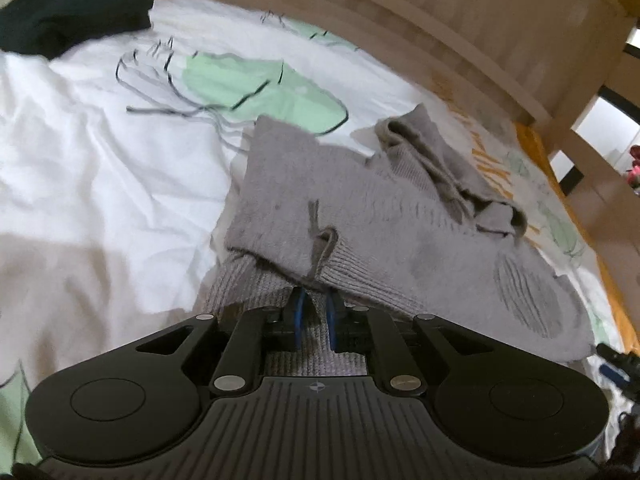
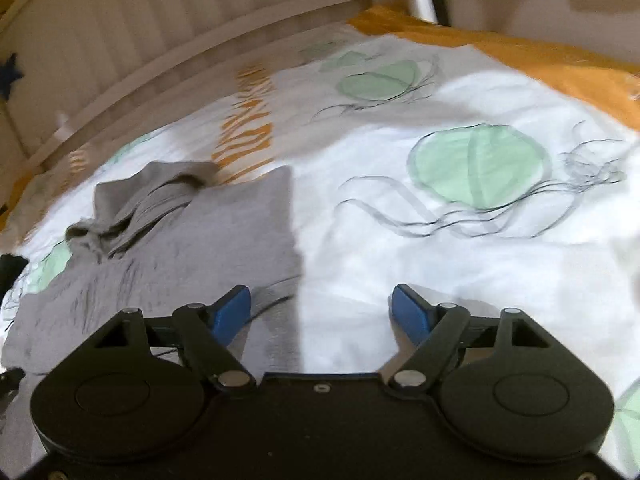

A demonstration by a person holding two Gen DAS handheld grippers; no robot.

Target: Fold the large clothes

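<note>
Sweater [image 1: 360, 216] (grey knit, partly folded) lies on the white bedspread [image 1: 100, 168] w/ green print, near the wooden bed frame [image 1: 460, 20]. Left gripper [image 1: 314, 318] has its blue fingers [image 1: 298, 316] clamped on the ribbed hem. Right gripper [image 2: 320, 312] hovers w/ fingers wide apart, just beside the sweater's edge; black garment [image 1: 72, 20] sits well apart.

Left gripper [image 1: 315, 312]: jaws nearly closed, pinching fabric. Right gripper [image 2: 321, 300]: jaws spread wide, holding nothing.
</note>
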